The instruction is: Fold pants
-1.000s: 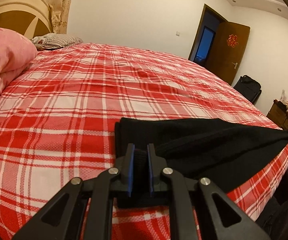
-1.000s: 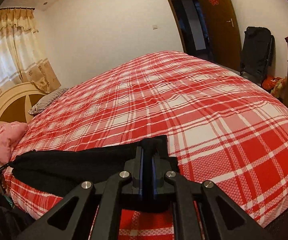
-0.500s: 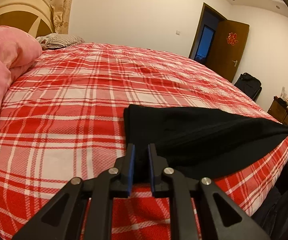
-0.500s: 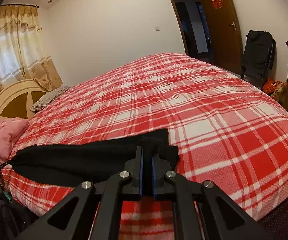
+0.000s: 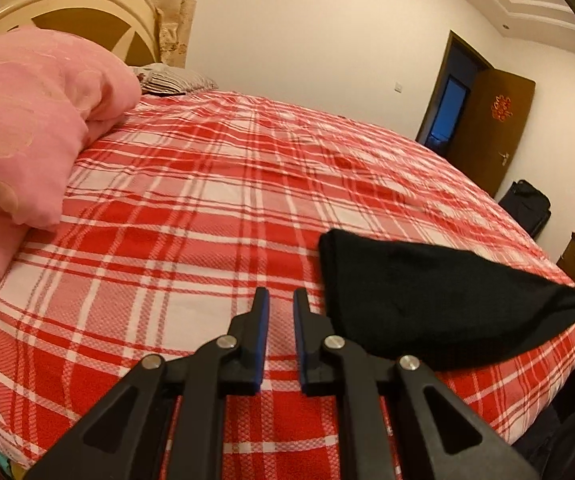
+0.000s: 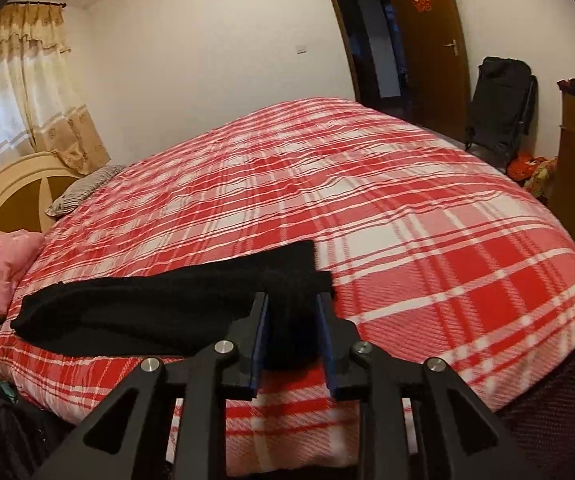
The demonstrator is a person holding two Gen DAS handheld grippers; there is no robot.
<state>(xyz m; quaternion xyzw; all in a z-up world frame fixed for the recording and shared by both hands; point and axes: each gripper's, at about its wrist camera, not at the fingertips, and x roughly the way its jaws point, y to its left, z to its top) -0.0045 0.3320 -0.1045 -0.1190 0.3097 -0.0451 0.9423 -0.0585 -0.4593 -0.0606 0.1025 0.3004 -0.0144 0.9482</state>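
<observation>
Pants (image 5: 439,296), black and folded into a long narrow bundle, lie near the front edge of the bed (image 5: 215,200). The left hand-held gripper (image 5: 280,304) hovers just to the left of their blunt end, its blue-lined fingers (image 5: 262,320) slightly apart with only the red plaid cover showing between them; the right finger sits just beside the cloth, and I cannot tell if it touches. The right hand-held gripper (image 6: 291,304) has its fingers (image 6: 258,328) parted wider, with the other end of the pants (image 6: 159,304) lying in the gap between them; the pads stand off from the cloth rather than pinching it.

The bundle's long axis runs sideways along the bed edge, from one hand-held gripper to the other. In the left wrist view it narrows to a point toward the far right; in the right wrist view it stretches away to the left, toward the headboard (image 6: 11,188).

Farther out, a pink quilt (image 5: 27,128) is heaped at the head of the bed, with a striped pillow (image 5: 171,80) behind it. Curtains (image 6: 27,92) hang beside the headboard. Across the room a brown door (image 6: 427,36) stands open, and a black bag (image 6: 499,100) rests against the wall beside it.
</observation>
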